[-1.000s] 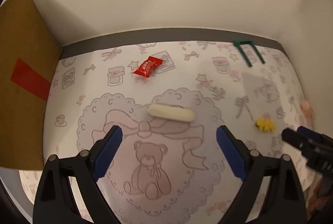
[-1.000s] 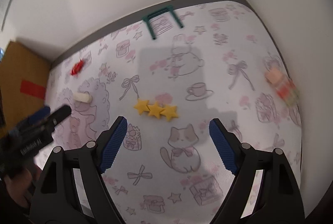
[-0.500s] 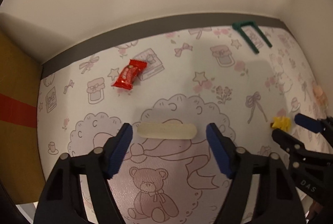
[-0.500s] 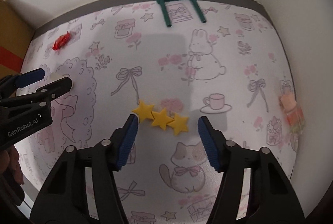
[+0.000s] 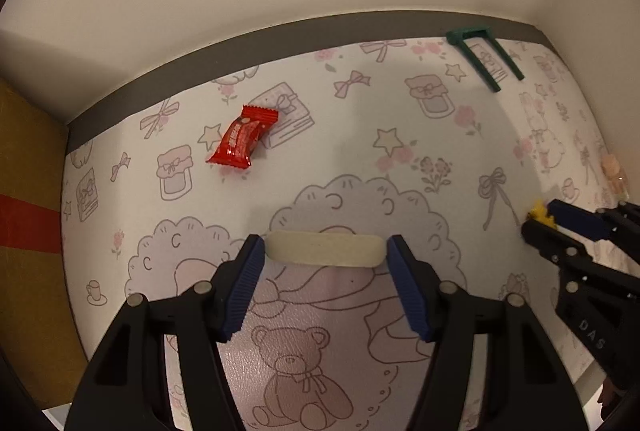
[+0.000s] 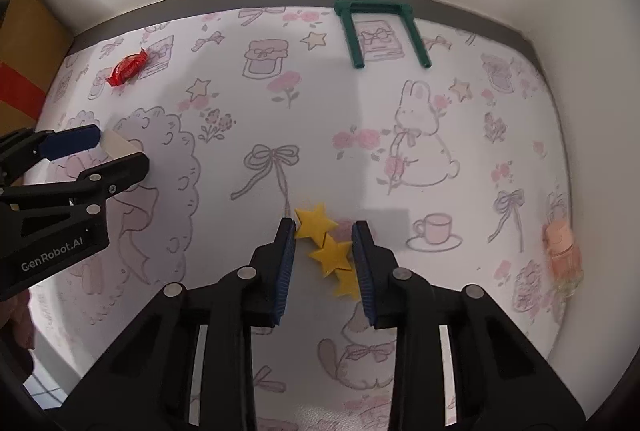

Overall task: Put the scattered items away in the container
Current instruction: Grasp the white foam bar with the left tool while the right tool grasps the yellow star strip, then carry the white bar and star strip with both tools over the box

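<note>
You've dropped both claws in the last second; left claw (image 5: 324, 255) now brackets the cream oblong bar (image 5: 323, 249) endwise, right claw (image 6: 324, 255) narrows on the yellow three-star strip (image 6: 330, 251), both flat on the table (image 6: 320, 119), neither gripped yet.

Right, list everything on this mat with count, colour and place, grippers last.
white bar: 1, cream, mat centre, between the left jaws
star strip: 1, yellow, three joined stars, between the right jaws
candy: 1, red wrapper, far left
U-shaped clip: 1, green, far edge by the wall
small bottle: 1, pinkish, blurred, right edge
cardboard box: 1, brown with red tape, left of the mat
mat: 1, white with pink cartoon prints
left gripper: black, blue pads, open
right gripper: black, blue pads, jaws close around the stars
</note>
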Demonstrator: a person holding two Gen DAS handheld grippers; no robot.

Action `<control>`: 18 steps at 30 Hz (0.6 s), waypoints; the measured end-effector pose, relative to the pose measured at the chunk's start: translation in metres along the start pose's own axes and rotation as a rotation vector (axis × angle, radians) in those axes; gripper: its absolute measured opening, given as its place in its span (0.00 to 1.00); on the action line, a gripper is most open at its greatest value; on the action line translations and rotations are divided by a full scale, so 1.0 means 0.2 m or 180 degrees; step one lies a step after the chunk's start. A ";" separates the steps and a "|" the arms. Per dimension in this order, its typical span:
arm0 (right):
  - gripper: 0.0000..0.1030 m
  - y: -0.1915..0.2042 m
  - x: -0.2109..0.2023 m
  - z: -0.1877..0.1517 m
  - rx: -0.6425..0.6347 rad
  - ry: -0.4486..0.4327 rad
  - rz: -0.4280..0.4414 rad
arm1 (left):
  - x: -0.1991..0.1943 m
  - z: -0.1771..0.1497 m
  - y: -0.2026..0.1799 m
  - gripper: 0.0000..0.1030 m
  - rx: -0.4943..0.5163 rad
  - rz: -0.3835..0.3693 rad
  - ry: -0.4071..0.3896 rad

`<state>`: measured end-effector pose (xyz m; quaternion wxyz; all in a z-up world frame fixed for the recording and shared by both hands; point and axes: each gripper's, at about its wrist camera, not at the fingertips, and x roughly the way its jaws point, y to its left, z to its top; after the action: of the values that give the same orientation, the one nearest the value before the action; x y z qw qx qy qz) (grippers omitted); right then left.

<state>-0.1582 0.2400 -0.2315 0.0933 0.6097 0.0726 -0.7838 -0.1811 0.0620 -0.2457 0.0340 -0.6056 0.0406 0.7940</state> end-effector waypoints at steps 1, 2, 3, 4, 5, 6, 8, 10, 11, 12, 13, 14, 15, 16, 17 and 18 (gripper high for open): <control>0.29 -0.01 0.00 0.00 0.0021 0.0009 0.0037 | 0.00 0.00 0.01 0.60 -0.0023 -0.0028 0.0001; 0.29 -0.02 0.00 0.00 0.0036 0.0020 0.0065 | 0.00 0.00 0.02 0.60 -0.0051 -0.0067 0.0002; 0.29 -0.03 0.00 0.00 0.0048 0.0029 0.0086 | -0.01 0.00 0.03 0.60 -0.0082 -0.0112 0.0001; 0.29 -0.03 0.00 0.00 0.0061 0.0040 0.0111 | -0.01 0.00 0.04 0.59 -0.0110 -0.0143 0.0000; 0.29 -0.04 0.00 0.00 0.0092 0.0049 0.0138 | -0.02 0.00 0.05 0.59 -0.0134 -0.0167 -0.0003; 0.29 -0.06 -0.01 -0.01 0.0129 0.0054 0.0169 | -0.02 0.00 0.07 0.59 -0.0144 -0.0180 -0.0004; 0.29 -0.07 -0.01 -0.01 0.0155 0.0069 0.0211 | -0.02 0.01 0.11 0.59 -0.0162 -0.0199 -0.0008; 0.29 -0.07 -0.02 -0.02 0.0166 0.0057 0.0232 | -0.04 0.00 0.12 0.59 -0.0176 -0.0204 -0.0027; 0.29 -0.07 -0.03 -0.01 0.0175 0.0046 0.0241 | -0.05 0.00 0.11 0.59 -0.0178 -0.0206 -0.0031; 0.29 -0.04 -0.06 0.01 0.0172 0.0035 0.0240 | -0.06 0.00 0.11 0.59 -0.0178 -0.0212 -0.0031; 0.29 -0.03 -0.07 0.01 0.0173 0.0025 0.0245 | -0.07 0.00 0.11 0.59 -0.0183 -0.0221 -0.0032; 0.29 -0.03 -0.08 0.02 0.0174 0.0017 0.0253 | -0.08 0.00 0.12 0.59 -0.0192 -0.0229 -0.0037; 0.29 -0.03 -0.09 0.02 0.0177 0.0009 0.0266 | -0.09 -0.01 0.12 0.59 -0.0202 -0.0232 -0.0048; 0.29 -0.04 -0.10 0.02 0.0173 0.0001 0.0279 | -0.11 -0.01 0.11 0.59 -0.0207 -0.0232 -0.0060; 0.29 -0.04 -0.11 0.02 0.0176 -0.0016 0.0278 | -0.13 -0.01 0.11 0.59 -0.0210 -0.0235 -0.0072; 0.29 -0.03 -0.13 0.00 0.0183 -0.0025 0.0275 | -0.15 -0.02 0.11 0.59 -0.0213 -0.0238 -0.0084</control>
<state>-0.1538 0.2471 -0.2053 0.1097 0.6115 0.0233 -0.7832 -0.1716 0.0392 -0.2182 0.0438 -0.5970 -0.0090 0.8010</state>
